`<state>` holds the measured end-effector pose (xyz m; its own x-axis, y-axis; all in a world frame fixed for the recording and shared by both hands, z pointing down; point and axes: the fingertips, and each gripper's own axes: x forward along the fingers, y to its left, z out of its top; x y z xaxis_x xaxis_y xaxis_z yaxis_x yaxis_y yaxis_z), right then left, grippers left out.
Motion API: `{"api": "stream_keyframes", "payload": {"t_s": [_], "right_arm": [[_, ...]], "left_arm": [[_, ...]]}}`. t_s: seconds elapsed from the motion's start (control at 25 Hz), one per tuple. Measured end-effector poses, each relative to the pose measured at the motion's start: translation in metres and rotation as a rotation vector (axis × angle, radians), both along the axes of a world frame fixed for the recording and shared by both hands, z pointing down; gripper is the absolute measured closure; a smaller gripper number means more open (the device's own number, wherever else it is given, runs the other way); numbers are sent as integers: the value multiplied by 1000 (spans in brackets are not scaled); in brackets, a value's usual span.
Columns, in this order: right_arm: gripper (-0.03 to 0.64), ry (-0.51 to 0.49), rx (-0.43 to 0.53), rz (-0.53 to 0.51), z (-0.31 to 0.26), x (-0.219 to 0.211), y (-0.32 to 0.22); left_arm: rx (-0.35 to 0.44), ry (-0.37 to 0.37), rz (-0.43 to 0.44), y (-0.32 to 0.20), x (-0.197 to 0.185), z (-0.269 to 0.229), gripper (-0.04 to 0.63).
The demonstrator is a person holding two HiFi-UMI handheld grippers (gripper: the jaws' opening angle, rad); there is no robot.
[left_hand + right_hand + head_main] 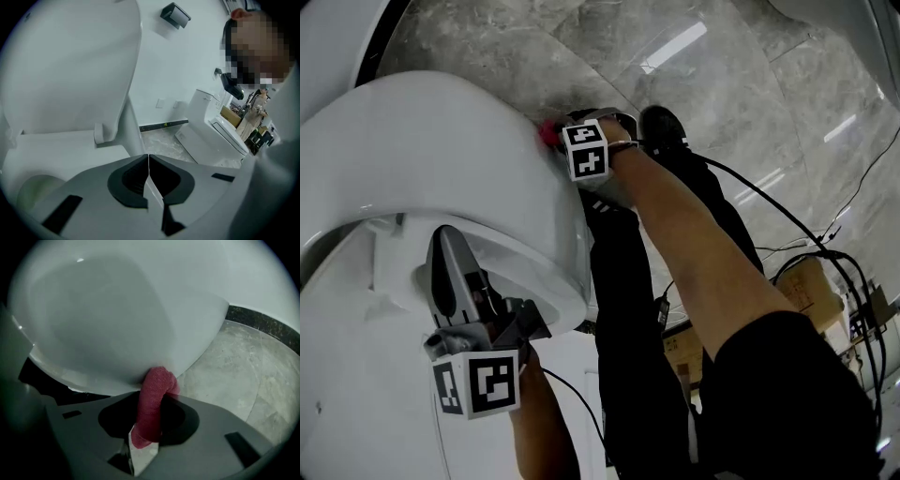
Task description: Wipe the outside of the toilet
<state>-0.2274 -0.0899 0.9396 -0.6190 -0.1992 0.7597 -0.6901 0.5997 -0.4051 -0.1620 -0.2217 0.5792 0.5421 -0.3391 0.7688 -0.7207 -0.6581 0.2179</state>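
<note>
One toilet [441, 159], right hand-held gripper [158, 398] clamping one red cloth [151, 414], left hand-held gripper [148, 161] closed

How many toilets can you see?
2. The near toilet touches the red cloth in the right gripper; the far toilet stands by the wall. More may be hidden.

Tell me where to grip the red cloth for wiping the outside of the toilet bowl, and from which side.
Grip the red cloth across its bunched middle, as the right gripper does now, leaving a rounded fold past the tips. That soft fold, not the jaws, probably meets the curved toilet bowl first. Come in low, over the floor, aimed at its outer wall.
</note>
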Motion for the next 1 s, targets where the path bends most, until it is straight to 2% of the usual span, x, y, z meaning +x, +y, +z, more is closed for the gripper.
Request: {"api": "stream_keyframes", "payload": {"t_s": [0.2, 0.36, 0.52, 0.64, 1.0], "right_arm": [[491, -13, -35, 43, 10, -19, 27], [491, -27, -60, 31, 12, -32, 44], [491, -50, -104, 95, 12, -48, 60], [491, -74, -131, 105, 9, -63, 79], [491, -273, -286, 197, -30, -109, 127]], "left_arm": [[17, 8, 17, 7, -10, 2, 575], [21, 19, 25, 11, -14, 6, 575], [30, 38, 36, 16, -13, 6, 575], [33, 51, 44, 19, -13, 4, 575], [36, 66, 70, 27, -18, -17, 576]]}}
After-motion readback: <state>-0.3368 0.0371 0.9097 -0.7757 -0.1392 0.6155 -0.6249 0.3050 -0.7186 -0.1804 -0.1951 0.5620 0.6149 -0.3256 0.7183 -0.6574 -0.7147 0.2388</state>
